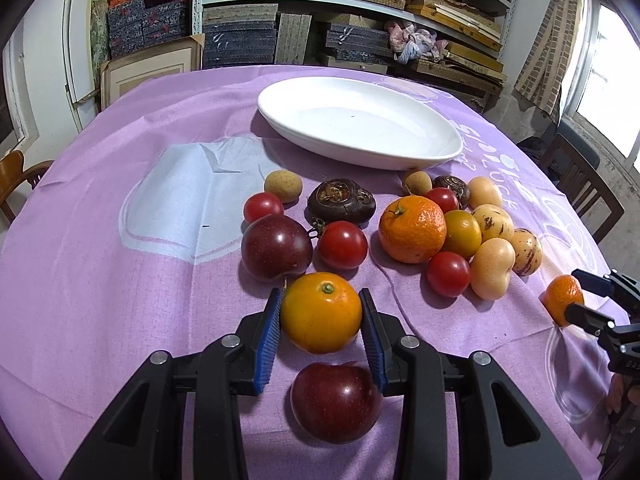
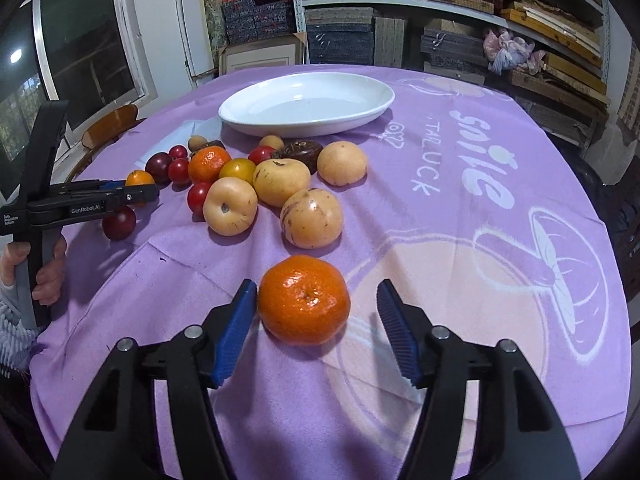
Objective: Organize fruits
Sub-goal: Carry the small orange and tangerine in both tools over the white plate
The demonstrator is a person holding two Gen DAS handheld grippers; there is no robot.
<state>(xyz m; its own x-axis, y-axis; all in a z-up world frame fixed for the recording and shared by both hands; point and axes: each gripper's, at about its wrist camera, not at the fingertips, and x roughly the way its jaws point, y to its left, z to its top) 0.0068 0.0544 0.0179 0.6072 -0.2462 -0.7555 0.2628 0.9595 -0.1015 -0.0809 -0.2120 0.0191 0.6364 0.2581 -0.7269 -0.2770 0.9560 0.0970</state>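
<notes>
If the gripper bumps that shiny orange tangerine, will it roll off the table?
Probably it would roll a little: the tangerine is round and sits loose on the cloth, touched by one pad of the right gripper only. Its slightly flattened shape and the soft purple tablecloth should stop it soon. The glossy skin might slip against the pads.

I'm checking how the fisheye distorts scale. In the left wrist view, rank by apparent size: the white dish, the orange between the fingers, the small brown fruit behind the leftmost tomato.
1. white dish
2. orange, enlarged by nearness
3. small brown fruit
</notes>
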